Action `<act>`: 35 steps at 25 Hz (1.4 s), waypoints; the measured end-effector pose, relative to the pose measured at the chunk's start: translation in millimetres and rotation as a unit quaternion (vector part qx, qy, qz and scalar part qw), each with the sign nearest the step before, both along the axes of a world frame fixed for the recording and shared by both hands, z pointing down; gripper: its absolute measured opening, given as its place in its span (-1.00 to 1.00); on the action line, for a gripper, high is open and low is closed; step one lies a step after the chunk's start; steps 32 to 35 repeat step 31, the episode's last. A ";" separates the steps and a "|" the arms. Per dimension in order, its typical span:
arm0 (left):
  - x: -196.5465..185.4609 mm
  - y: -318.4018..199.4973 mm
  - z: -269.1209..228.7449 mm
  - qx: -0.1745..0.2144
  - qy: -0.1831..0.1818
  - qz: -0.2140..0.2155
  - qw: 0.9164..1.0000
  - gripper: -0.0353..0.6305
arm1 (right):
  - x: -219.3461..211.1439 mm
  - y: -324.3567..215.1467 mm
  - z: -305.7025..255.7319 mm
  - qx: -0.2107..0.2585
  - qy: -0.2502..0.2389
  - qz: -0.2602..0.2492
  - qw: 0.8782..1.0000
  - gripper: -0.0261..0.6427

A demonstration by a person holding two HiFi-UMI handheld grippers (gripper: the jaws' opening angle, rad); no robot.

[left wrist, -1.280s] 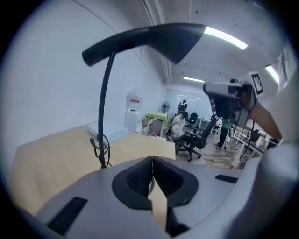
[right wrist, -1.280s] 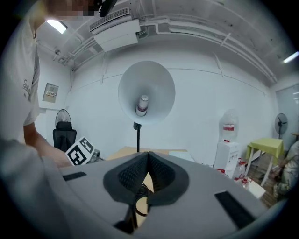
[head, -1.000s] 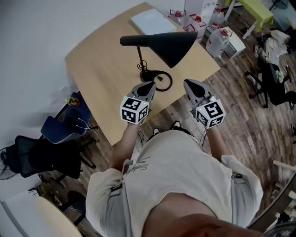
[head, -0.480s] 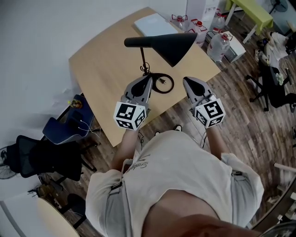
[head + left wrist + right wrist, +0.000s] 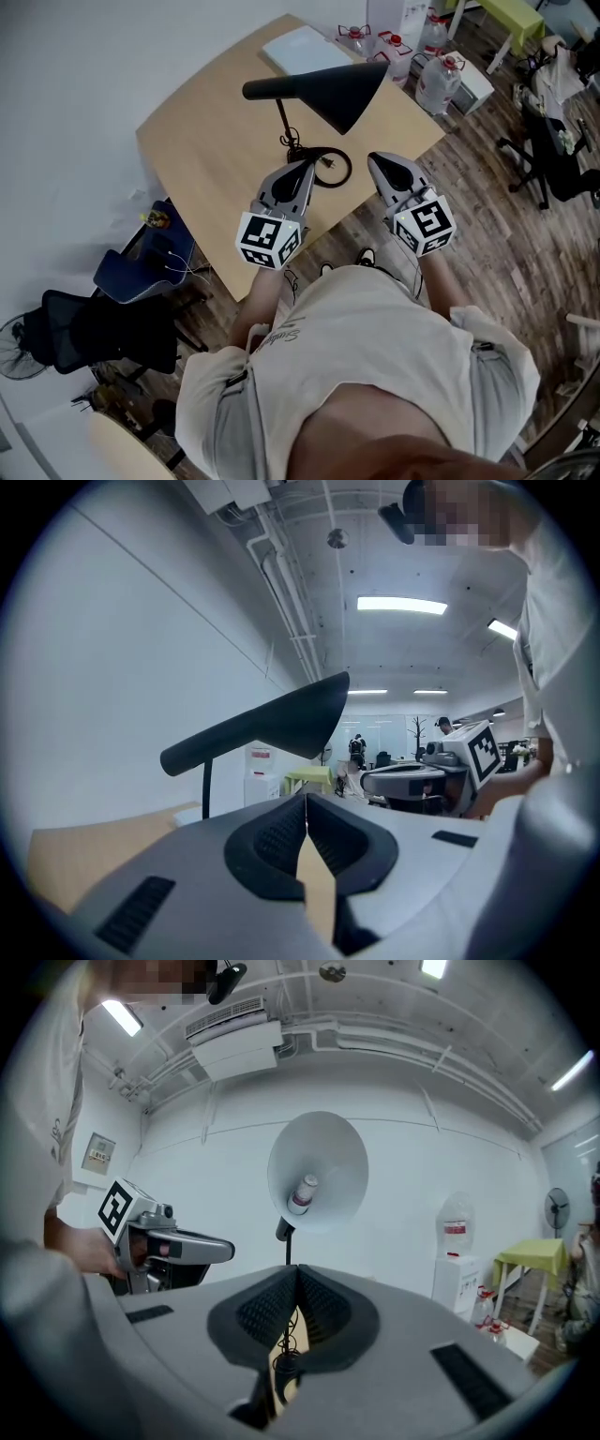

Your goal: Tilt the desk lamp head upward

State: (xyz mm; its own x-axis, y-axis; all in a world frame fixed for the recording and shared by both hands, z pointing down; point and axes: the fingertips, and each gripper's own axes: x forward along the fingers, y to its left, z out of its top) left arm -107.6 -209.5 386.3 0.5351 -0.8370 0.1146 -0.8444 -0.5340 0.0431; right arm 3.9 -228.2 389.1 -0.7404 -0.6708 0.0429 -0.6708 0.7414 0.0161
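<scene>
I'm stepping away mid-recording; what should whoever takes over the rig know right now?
Left gripper: shut, empty, hovering near the foot of the black cone-shaded desk lamp.
Right gripper: shut, empty, beside it, facing the shade's open mouth.
The lamp stands on the light wooden table; neither gripper touches it.
Done: nothing visible yet.
Left: open a gripper, take the lamp head, tilt it upward.

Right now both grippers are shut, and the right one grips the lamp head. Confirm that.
One point is wrong: the right gripper grips nothing. The right gripper view shows its jaws shut on each other, with the lamp head beyond them and untouched. The rest stands: both grippers are shut, and the left gripper is also empty.
</scene>
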 end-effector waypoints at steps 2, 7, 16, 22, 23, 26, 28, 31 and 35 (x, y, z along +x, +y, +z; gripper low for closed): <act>1.1 1.3 0.4 0.001 -0.004 0.003 1.000 -0.85 | -0.4 1.5 2.7 -0.004 0.000 0.000 1.000 -0.94; -0.4 -0.8 -3.9 0.005 -0.004 0.002 1.000 -0.84 | -0.4 0.2 5.3 -0.008 0.007 0.002 1.000 -0.94; -4.3 -1.1 -7.6 0.007 0.003 0.002 1.000 -0.84 | -2.9 2.1 4.0 -0.009 0.019 -0.002 1.000 -0.94; -7.1 -1.0 -5.8 0.008 0.005 0.000 1.000 -0.84 | -6.4 2.3 7.6 -0.008 0.024 -0.007 1.000 -0.94; -7.7 -1.5 -5.3 0.008 0.006 -0.001 1.000 -0.84 | -7.6 2.5 8.0 -0.007 0.025 -0.008 1.000 -0.94; -7.3 -3.3 -2.4 0.006 0.009 -0.001 1.000 -0.84 | -9.2 2.3 10.4 -0.009 0.027 -0.011 1.000 -0.94; -6.3 -2.6 -0.1 0.004 0.010 -0.001 1.000 -0.84 | -9.4 3.2 12.1 -0.011 0.027 -0.013 0.999 -0.94; -5.3 0.5 2.1 0.001 0.010 -0.002 1.000 -0.84 | -9.4 6.2 14.0 -0.014 0.029 -0.014 0.999 -0.94; -5.3 0.5 2.1 0.001 0.010 -0.002 1.000 -0.84 | -9.4 6.2 14.0 -0.014 0.029 -0.014 0.999 -0.94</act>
